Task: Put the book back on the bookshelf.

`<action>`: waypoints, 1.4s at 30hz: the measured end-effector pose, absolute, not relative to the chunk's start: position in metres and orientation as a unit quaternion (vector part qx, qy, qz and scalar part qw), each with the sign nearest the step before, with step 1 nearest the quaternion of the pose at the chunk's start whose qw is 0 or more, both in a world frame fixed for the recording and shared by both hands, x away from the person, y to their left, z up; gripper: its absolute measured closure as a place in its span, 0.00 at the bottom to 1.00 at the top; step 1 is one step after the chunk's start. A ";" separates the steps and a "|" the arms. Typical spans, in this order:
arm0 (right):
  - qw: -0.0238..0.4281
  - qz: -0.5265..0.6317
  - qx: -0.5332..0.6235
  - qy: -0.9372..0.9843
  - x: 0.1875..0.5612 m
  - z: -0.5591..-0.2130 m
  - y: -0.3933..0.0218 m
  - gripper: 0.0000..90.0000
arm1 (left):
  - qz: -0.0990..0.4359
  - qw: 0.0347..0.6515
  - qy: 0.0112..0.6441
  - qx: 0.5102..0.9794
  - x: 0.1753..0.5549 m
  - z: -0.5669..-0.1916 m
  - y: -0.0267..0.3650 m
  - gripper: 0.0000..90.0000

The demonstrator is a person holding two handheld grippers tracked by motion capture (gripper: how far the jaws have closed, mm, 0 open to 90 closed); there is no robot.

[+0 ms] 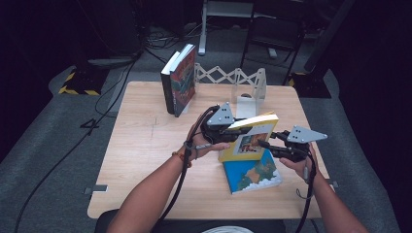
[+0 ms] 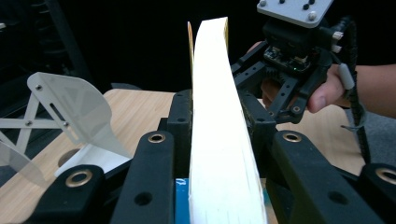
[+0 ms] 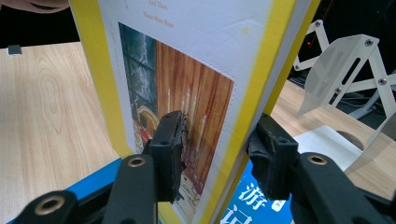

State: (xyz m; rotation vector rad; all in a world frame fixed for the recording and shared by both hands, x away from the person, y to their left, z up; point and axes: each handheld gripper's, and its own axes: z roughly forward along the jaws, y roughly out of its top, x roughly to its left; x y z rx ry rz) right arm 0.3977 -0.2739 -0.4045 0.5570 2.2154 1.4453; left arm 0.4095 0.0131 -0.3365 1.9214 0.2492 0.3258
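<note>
A yellow-covered book [image 1: 248, 138] stands tilted above the table, held from both sides. My left gripper [image 1: 232, 133] is shut on its left end; in the left gripper view my jaws [image 2: 217, 119] clamp the white page block [image 2: 219, 154]. My right gripper [image 1: 266, 144] is shut on its right end, and in the right gripper view [image 3: 219, 144] one pad presses the picture cover [image 3: 187, 93] and the other the back. Under the yellow book a blue book [image 1: 253, 175] lies flat [image 3: 254, 203]. The right gripper [image 2: 285, 86] and its hand also appear across the book in the left gripper view.
Two books [image 1: 179, 80] stand upright at the back of the wooden table [image 1: 145, 160], beside a white expanding book rack [image 1: 235, 80] with a metal end plate [image 2: 70, 109] [image 3: 345, 70]. Cables trail over the grey floor on the left.
</note>
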 end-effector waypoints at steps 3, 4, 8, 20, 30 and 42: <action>0.216 0.523 0.203 0.799 0.398 -0.405 -0.274 0.64 | 0.131 0.556 0.108 0.814 0.412 -0.336 0.013 0.79; 0.216 0.523 0.204 0.799 0.398 -0.405 -0.273 0.64 | 0.129 0.557 0.105 0.814 0.412 -0.336 0.013 0.80; 0.214 0.524 0.203 0.799 0.398 -0.404 -0.274 0.63 | 0.132 0.550 0.096 0.819 0.410 -0.335 0.012 0.81; 0.214 0.524 0.201 0.800 0.398 -0.403 -0.272 0.62 | 0.134 0.539 0.103 0.825 0.409 -0.335 0.003 0.80; 0.202 0.523 0.204 0.802 0.397 -0.404 -0.276 0.48 | 0.132 0.547 0.105 0.820 0.410 -0.337 0.006 0.82; 0.187 0.455 0.268 0.828 0.395 -0.425 -0.334 0.35 | 0.136 0.558 0.117 0.810 0.408 -0.340 0.006 0.82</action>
